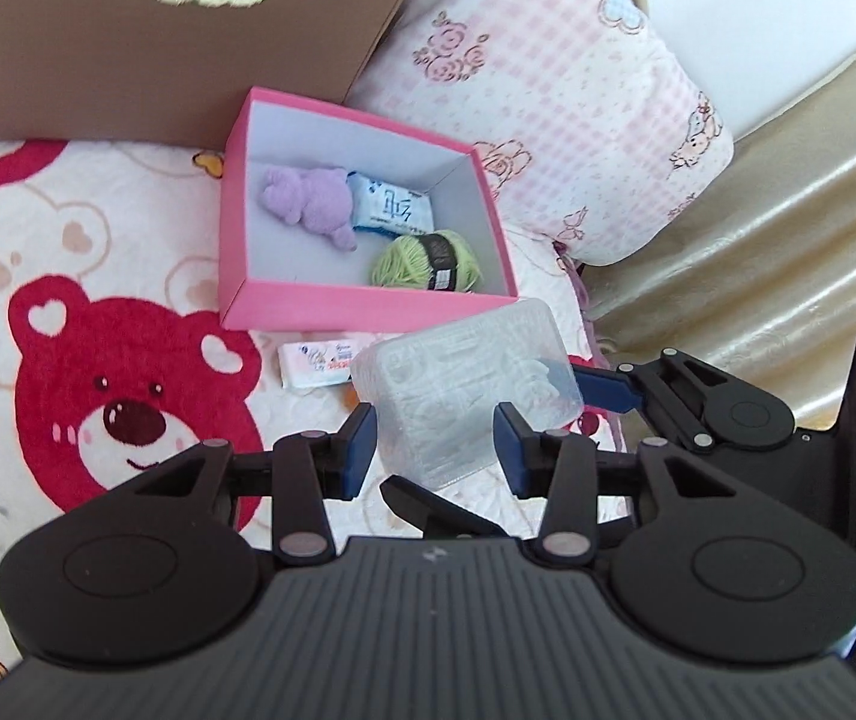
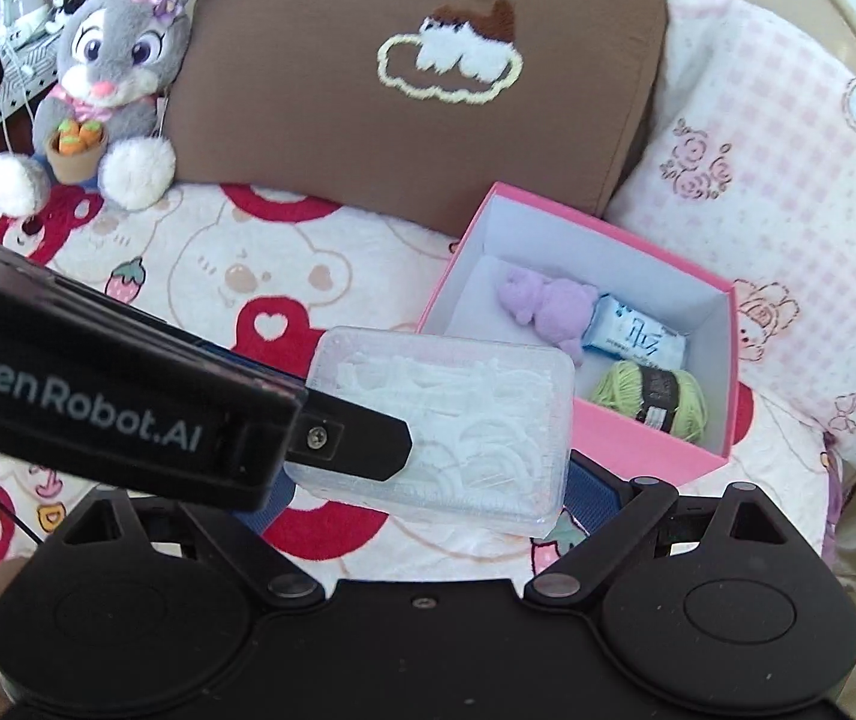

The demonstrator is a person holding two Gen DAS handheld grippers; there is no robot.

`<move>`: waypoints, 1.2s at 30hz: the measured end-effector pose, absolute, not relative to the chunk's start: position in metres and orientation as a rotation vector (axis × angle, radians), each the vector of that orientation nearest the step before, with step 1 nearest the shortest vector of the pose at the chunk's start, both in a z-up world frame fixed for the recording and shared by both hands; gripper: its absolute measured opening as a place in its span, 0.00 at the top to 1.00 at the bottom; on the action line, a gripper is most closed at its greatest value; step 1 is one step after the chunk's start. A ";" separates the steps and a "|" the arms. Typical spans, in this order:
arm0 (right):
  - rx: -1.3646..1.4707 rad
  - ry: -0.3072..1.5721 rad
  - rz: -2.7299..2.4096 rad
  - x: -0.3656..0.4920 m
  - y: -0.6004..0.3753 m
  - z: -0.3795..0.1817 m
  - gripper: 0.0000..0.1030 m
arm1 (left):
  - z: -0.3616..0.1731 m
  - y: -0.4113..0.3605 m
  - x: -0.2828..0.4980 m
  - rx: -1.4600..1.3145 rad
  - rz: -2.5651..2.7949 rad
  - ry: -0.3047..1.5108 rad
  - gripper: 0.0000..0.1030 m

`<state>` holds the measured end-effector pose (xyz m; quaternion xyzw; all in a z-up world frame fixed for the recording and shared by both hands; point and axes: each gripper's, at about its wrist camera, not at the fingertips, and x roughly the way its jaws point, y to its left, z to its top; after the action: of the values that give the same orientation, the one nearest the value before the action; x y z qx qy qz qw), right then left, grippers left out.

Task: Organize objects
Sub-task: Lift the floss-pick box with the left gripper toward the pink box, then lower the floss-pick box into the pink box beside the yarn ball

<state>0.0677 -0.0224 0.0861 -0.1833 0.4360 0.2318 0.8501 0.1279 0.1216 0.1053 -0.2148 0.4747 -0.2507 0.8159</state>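
A clear plastic box (image 1: 463, 384) (image 2: 445, 426) of white bits hangs above the bear-print bedcover, just in front of the open pink box (image 1: 362, 306) (image 2: 637, 438). My left gripper (image 1: 436, 450) is shut on its near end, blue pads pressed on both sides. My right gripper (image 2: 432, 495) is shut on it too, with a blue pad against each long end. The pink box holds a purple plush (image 1: 308, 204), a blue-white tissue pack (image 1: 389, 207) and a green yarn ball (image 1: 428, 261). Another small tissue pack (image 1: 320, 363) lies on the cover beside the pink box.
A brown pillow (image 2: 416, 96) and a pink checked pillow (image 2: 775, 240) lean behind the pink box. A grey bunny plush (image 2: 110, 78) sits at the far left. Gold fabric (image 1: 757, 252) borders the bed on the right.
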 end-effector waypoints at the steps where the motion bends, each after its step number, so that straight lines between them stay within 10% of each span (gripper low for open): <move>1: -0.367 0.915 0.487 0.068 -0.024 0.091 0.07 | 0.112 0.122 0.130 -0.455 -0.535 1.016 0.60; 36: -0.080 0.912 0.528 0.170 -0.029 0.086 0.07 | 0.125 0.108 0.229 -0.331 -0.445 1.057 0.61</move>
<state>0.1702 -0.0291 0.0861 -0.0382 0.4350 0.2518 0.8637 0.2285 0.1080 0.1252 -0.1558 0.4975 -0.2094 0.8273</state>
